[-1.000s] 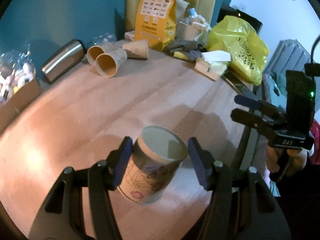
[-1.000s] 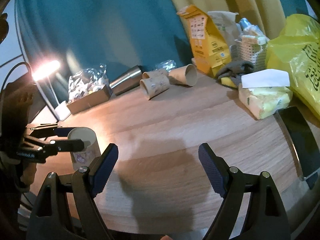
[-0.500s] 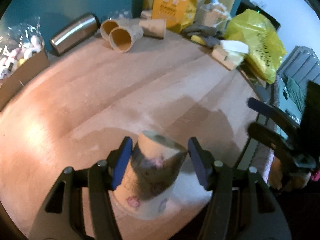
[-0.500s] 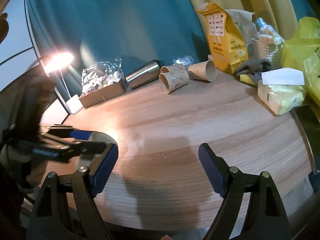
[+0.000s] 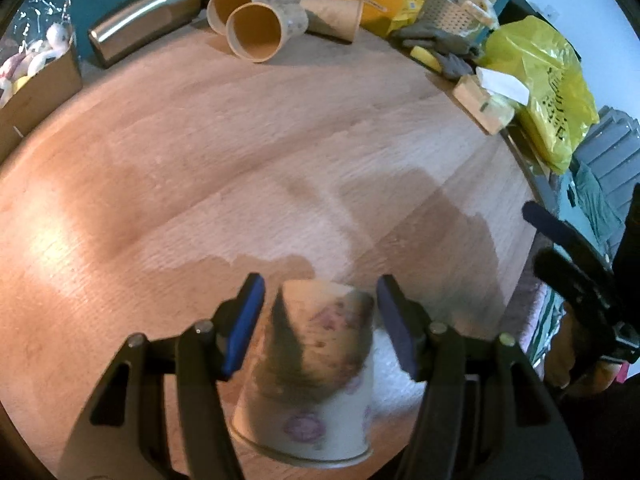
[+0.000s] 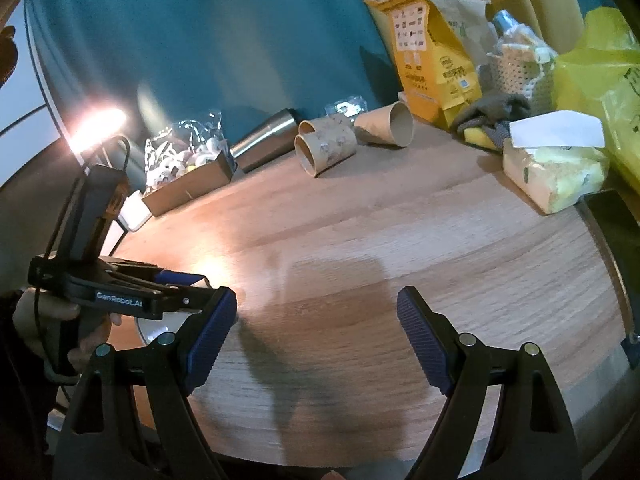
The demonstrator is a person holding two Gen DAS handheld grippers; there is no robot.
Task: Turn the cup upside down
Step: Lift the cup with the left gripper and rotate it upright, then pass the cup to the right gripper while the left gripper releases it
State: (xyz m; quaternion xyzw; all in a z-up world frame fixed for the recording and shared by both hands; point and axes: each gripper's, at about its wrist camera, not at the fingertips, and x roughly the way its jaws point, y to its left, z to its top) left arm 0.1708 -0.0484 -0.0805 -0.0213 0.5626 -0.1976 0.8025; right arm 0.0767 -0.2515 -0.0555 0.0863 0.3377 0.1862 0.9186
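Your left hand-held gripper (image 5: 320, 322) sits at the counter's (image 5: 240, 152) near edge with the paper cup (image 5: 310, 368) between its blue pads, which stand spread with gaps on both sides. The cup is tilted: closed base up and away, wide mouth down toward you. Your right hand-held gripper (image 6: 318, 340) hangs wide open, holding nothing, over the same near edge.

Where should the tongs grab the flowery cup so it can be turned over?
Grab the cup across its round side wall, about halfway up, one pad on each side. The left tongs already sit around it like that, open, with gaps at both pads. The wall is smooth and widens toward one end, so mid-wall probably slips least.
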